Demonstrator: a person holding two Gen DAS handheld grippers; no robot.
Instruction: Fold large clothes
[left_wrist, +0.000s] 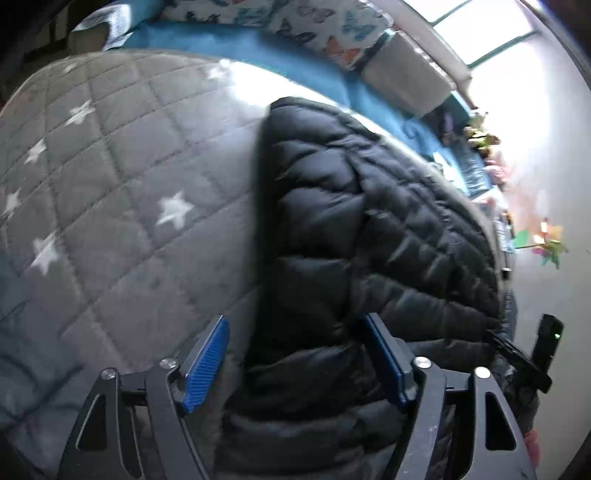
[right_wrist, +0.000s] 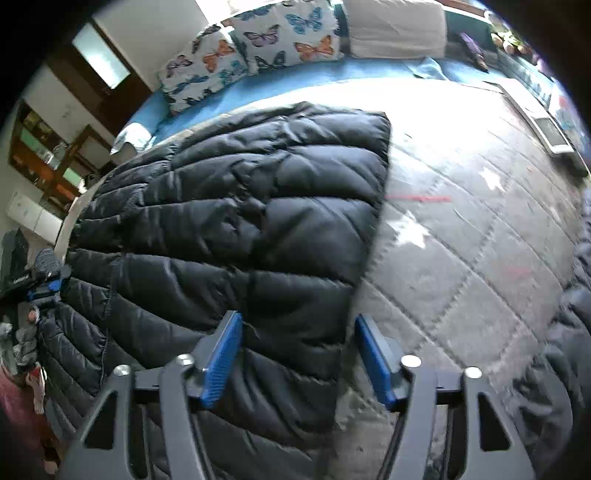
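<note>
A black quilted puffer jacket (left_wrist: 369, 229) lies folded on a grey star-patterned quilt (left_wrist: 122, 192). It also shows in the right wrist view (right_wrist: 240, 221), with its straight edge running down the middle. My left gripper (left_wrist: 295, 350) is open, its blue pads either side of the jacket's near edge, not closed on it. My right gripper (right_wrist: 297, 354) is open too, straddling the jacket's right edge just above the fabric. The other gripper (right_wrist: 44, 284) shows at the jacket's far left side.
The quilt (right_wrist: 480, 240) covers a bed with a blue sheet (right_wrist: 332, 74). Butterfly pillows (right_wrist: 266, 40) and a grey cushion (right_wrist: 395, 29) line the head. A dark garment (right_wrist: 565, 332) lies at the right. Shelves (right_wrist: 48, 155) stand left.
</note>
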